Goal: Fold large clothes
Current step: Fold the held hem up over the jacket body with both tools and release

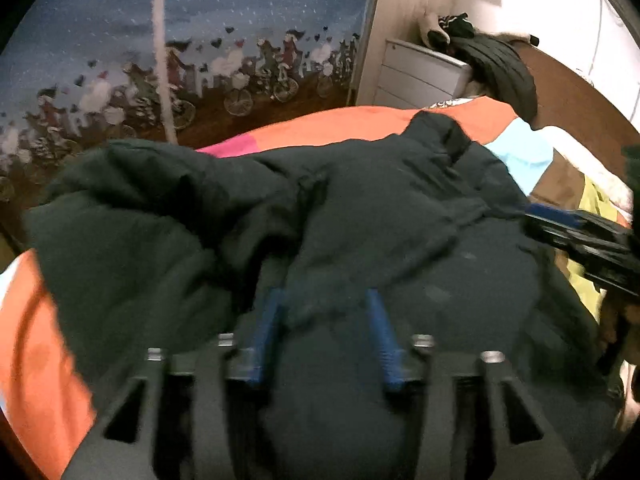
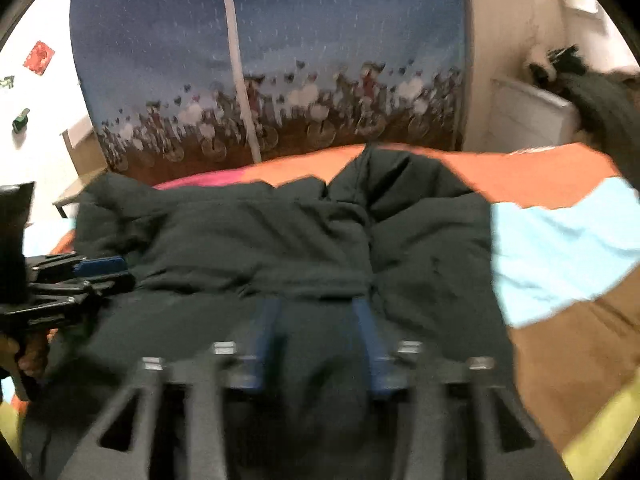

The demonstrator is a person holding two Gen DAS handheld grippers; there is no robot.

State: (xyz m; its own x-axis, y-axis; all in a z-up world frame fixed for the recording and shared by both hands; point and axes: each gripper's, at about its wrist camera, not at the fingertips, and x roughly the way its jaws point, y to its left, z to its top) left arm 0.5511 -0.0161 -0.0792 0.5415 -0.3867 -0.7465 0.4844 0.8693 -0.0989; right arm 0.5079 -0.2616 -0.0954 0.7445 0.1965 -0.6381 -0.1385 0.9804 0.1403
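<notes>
A large dark green padded jacket (image 1: 360, 208) lies crumpled on a bed with a colourful patchwork cover (image 1: 36, 344). In the left wrist view my left gripper (image 1: 323, 300) hovers over the jacket's near part. Its blue fingers (image 1: 269, 320) stand apart, with cloth below them but nothing pinched. My right gripper (image 1: 560, 220) reaches in from the right edge. In the right wrist view the right gripper (image 2: 317, 308) is open over the jacket (image 2: 280, 232) near a folded ridge of fabric. The left gripper (image 2: 100, 270) shows at the left, held by a hand (image 2: 28, 354).
A blue curtain with a cyclist print (image 2: 280, 80) and a white pole (image 2: 240, 72) stand behind the bed. A white drawer unit (image 1: 420, 76) with dark clothes (image 1: 496, 64) piled on it is at the back right. A wooden headboard (image 1: 572, 92) borders the bed's right side.
</notes>
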